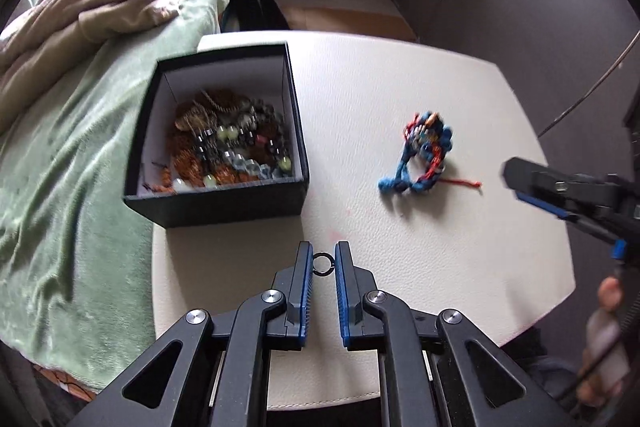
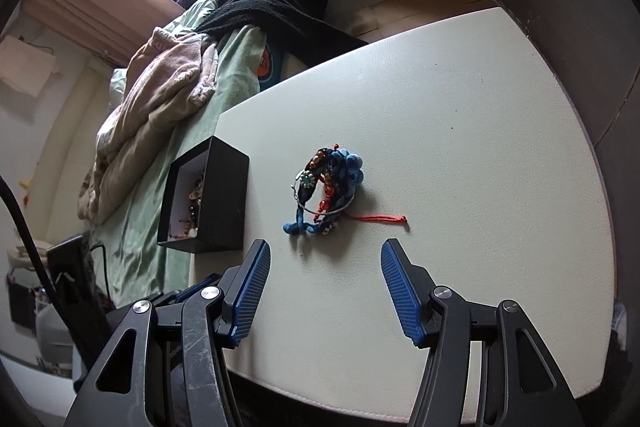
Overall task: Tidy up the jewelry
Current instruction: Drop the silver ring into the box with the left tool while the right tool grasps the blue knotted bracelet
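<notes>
Bed [image 1: 80, 155] with green blanket butts against the white surface [image 1: 400, 75]. Black box [image 1: 224, 203], open top, sits at the surface edge nearest the bed, full of beaded jewelry [image 1: 228, 143]. Bracelet tangle [image 2: 324, 191], blue cord with red string, lies right of the box, well apart. Right gripper [image 2: 324, 267] wide, nothing held, near the tangle. Left gripper [image 1: 322, 261] narrow, pinching a small dark ring [image 1: 322, 264], near the box's front.

No text, label, brand or number can be read anywhere (the views are partly blurred).
</notes>
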